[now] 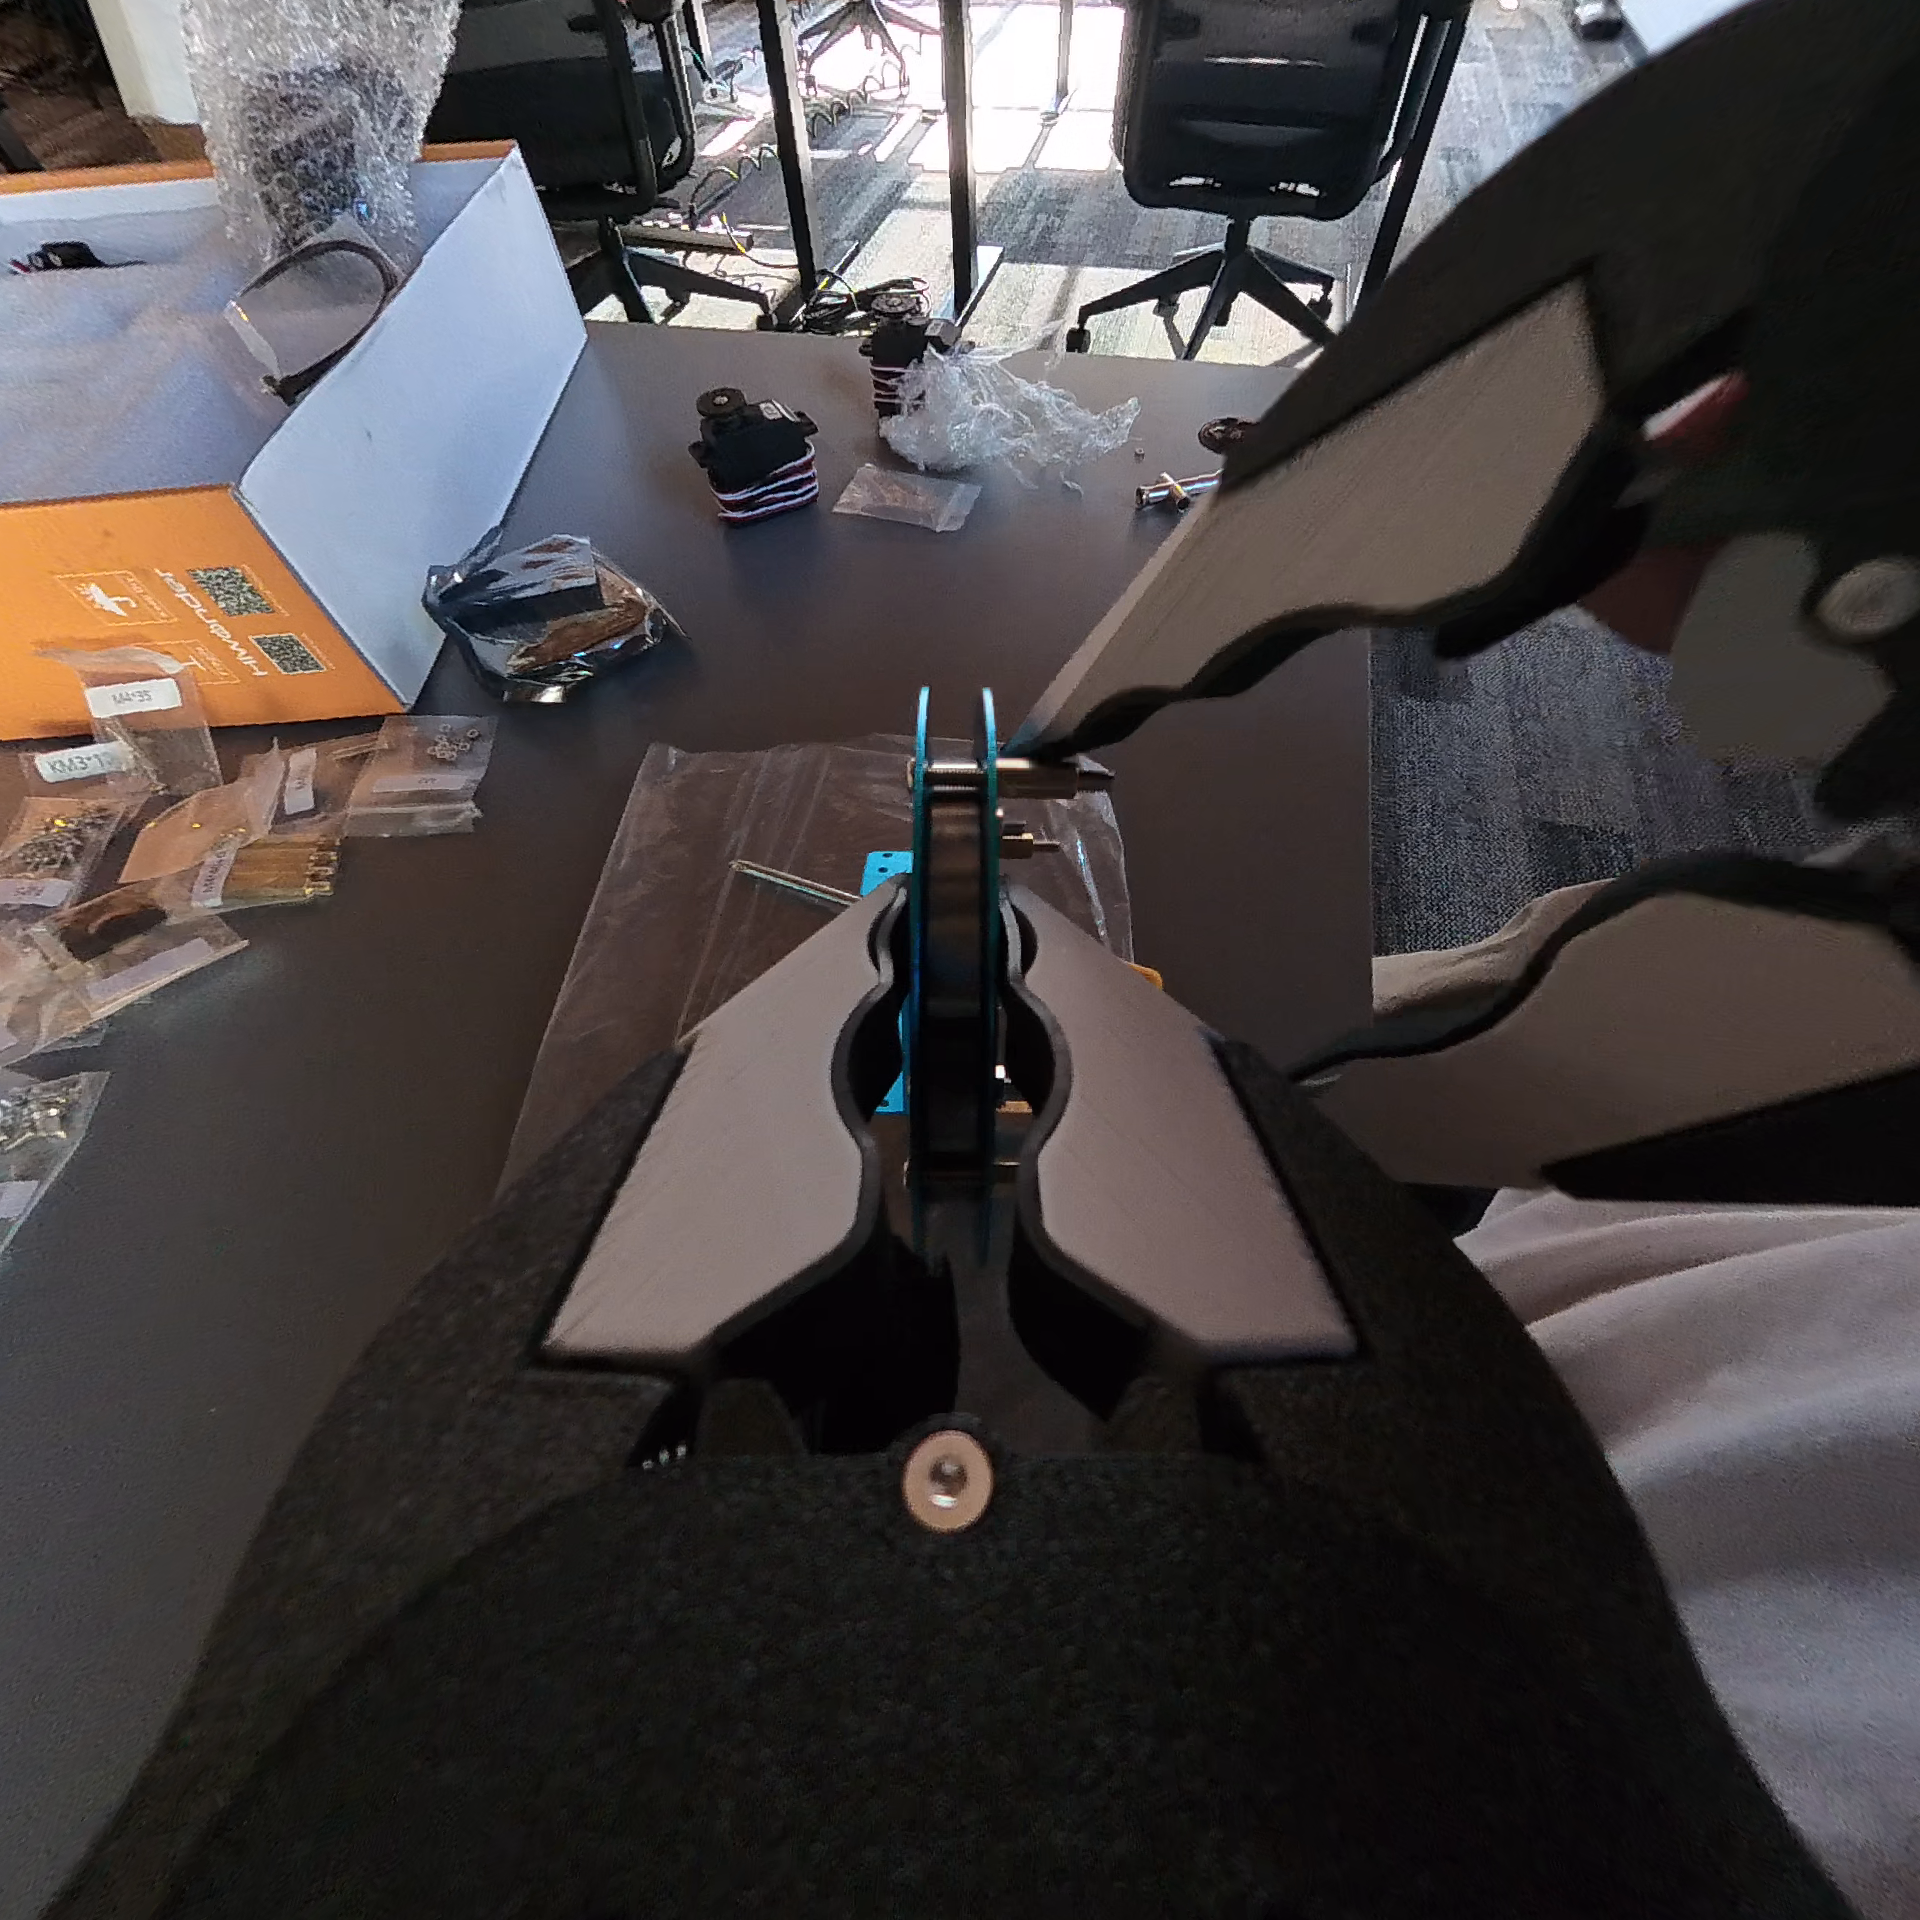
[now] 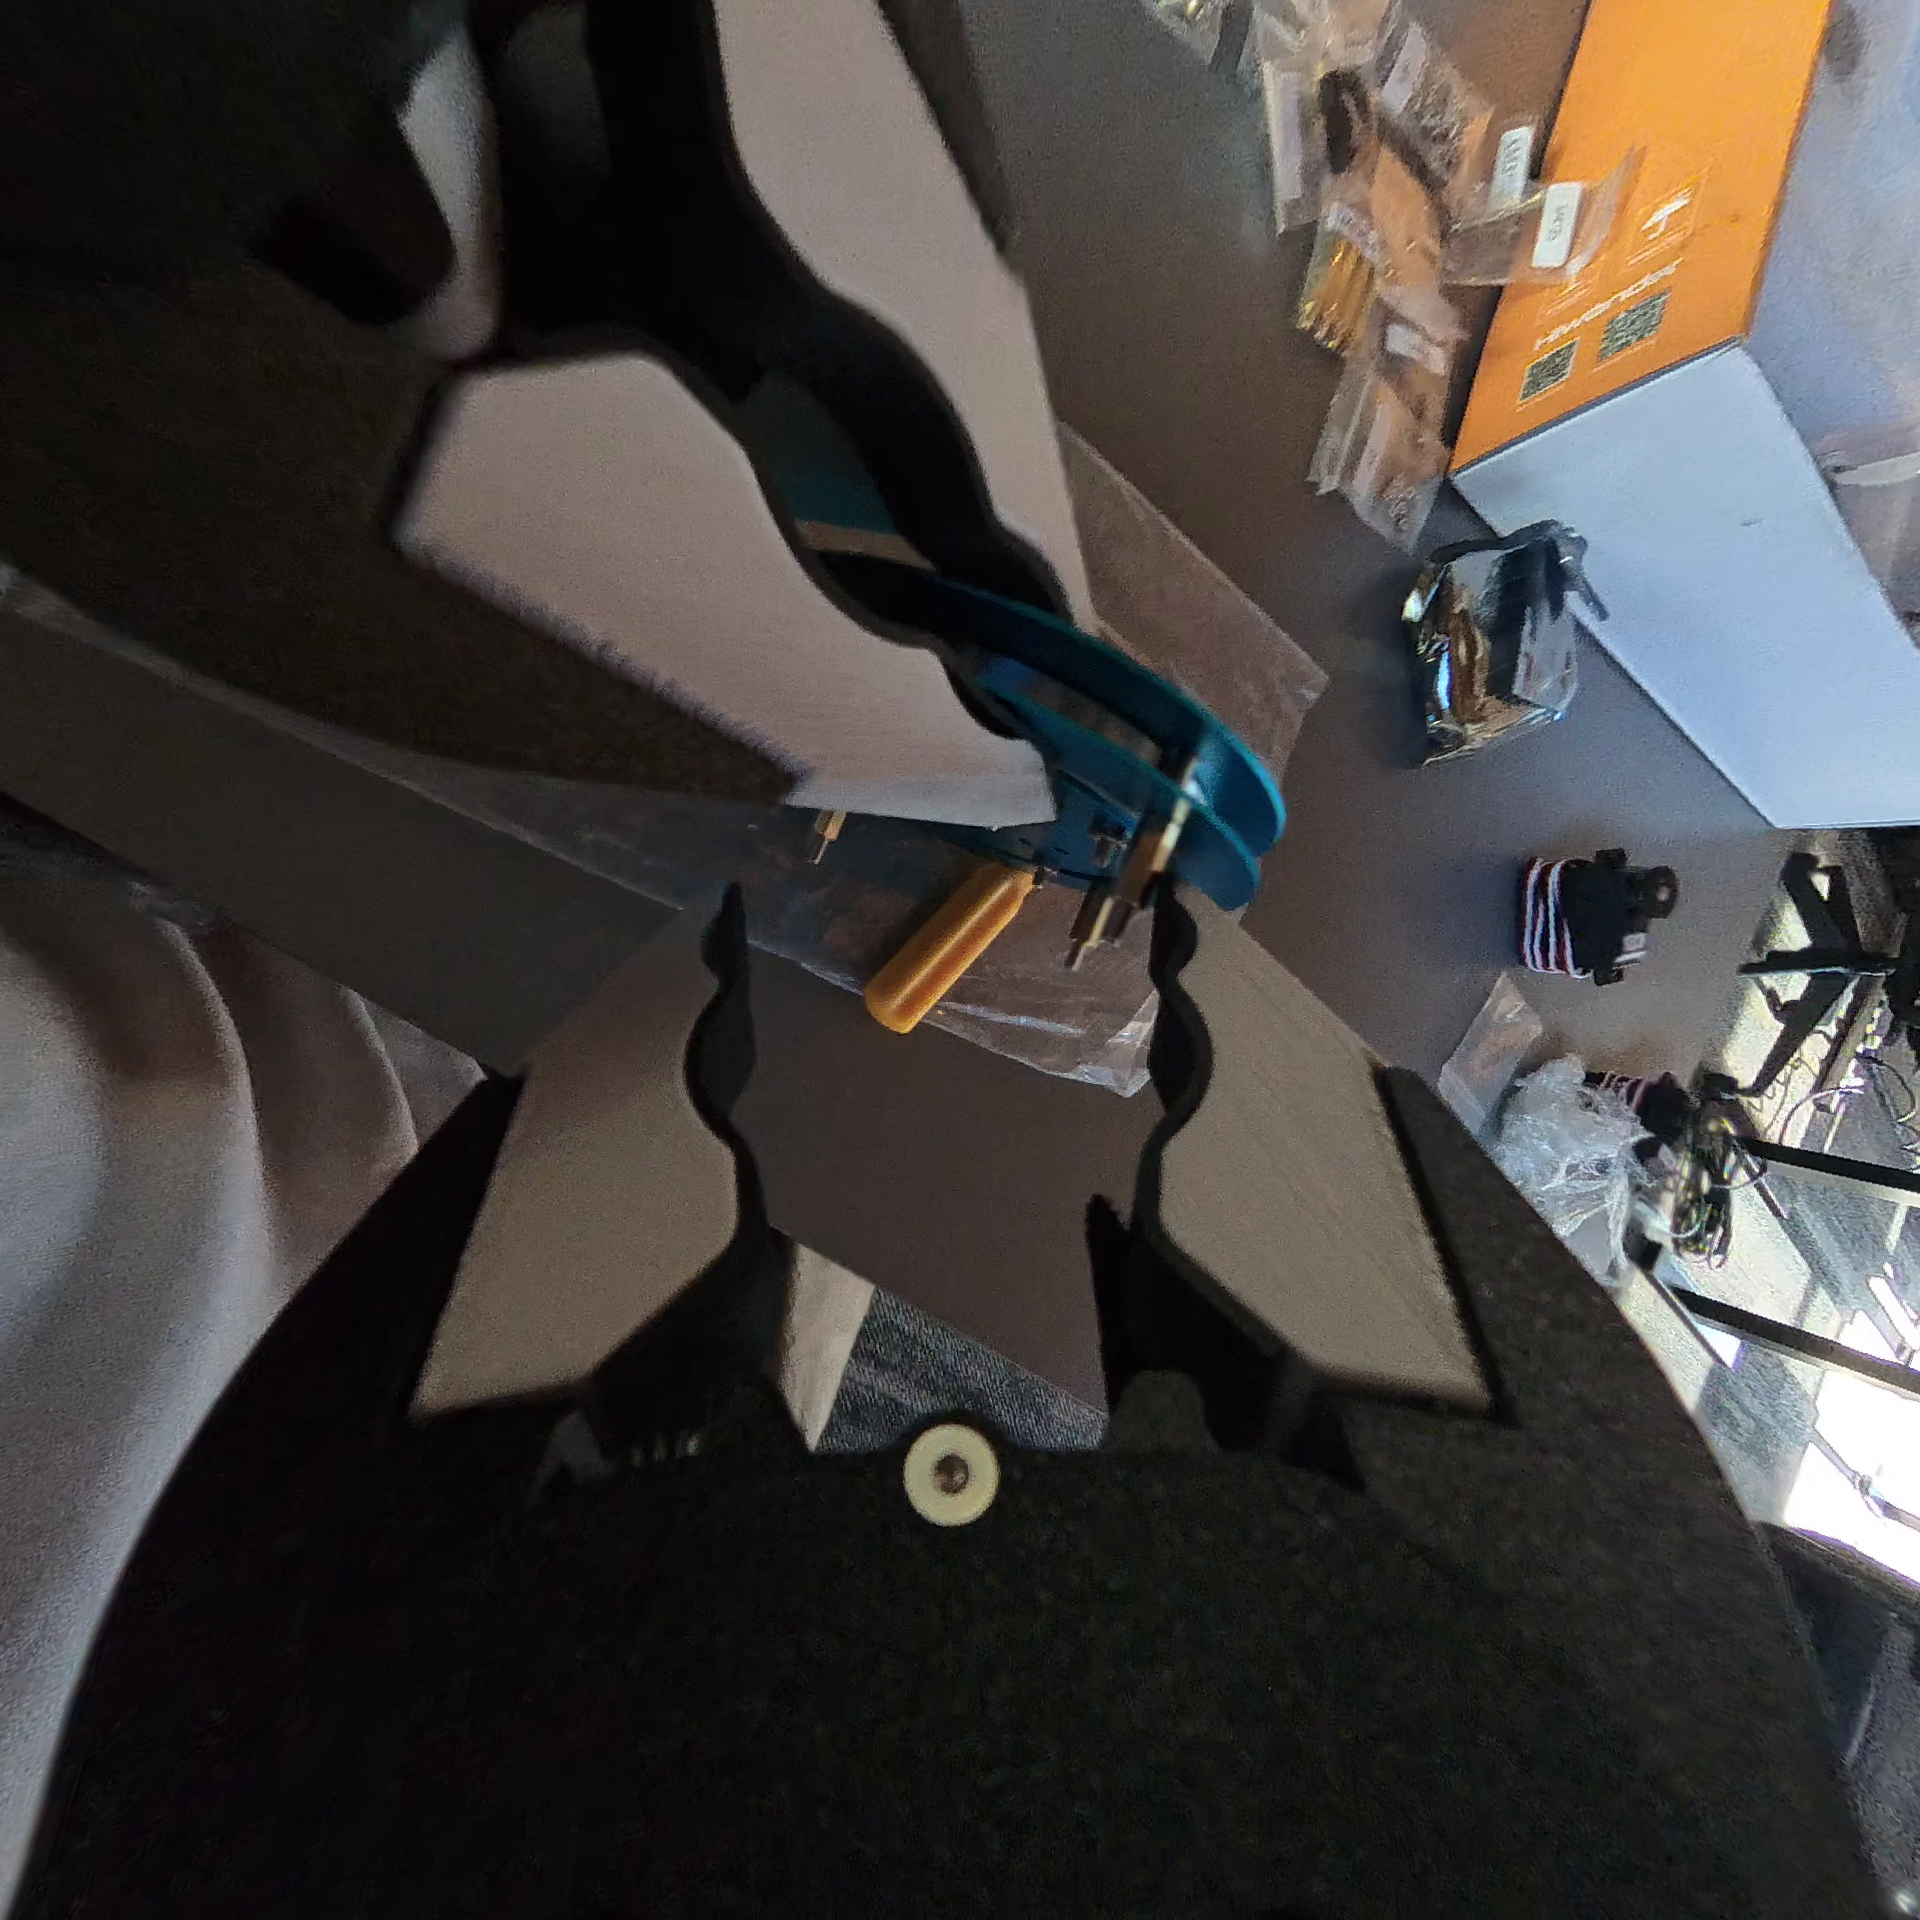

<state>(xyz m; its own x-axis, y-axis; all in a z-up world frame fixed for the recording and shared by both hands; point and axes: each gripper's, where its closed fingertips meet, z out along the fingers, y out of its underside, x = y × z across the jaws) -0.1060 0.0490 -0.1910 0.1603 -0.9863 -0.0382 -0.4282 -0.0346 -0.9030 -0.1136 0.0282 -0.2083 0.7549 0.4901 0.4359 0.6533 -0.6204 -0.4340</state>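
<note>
At frame centre above the dark desk [image 1: 312, 1091], the left tongs [image 1: 954, 940] clamp a stiff, light-looking blue twin-plate metal assembly [image 1: 956, 821] edgewise, while the right tongs [image 2: 940, 935], spread apart, flank its protruding silver standoff [image 1: 1029, 774].

Left gripper [image 1: 954, 925] clamps upright blue plate assembly [image 1: 954, 831] over table [image 1: 260, 1195].

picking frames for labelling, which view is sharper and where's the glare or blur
Left wrist view: sharper, blue disc assembly crisp in the left claw, the floor behind the chairs blown out by sun. Right wrist view: softer, left claw smeared, bright glare at lower right.
</note>
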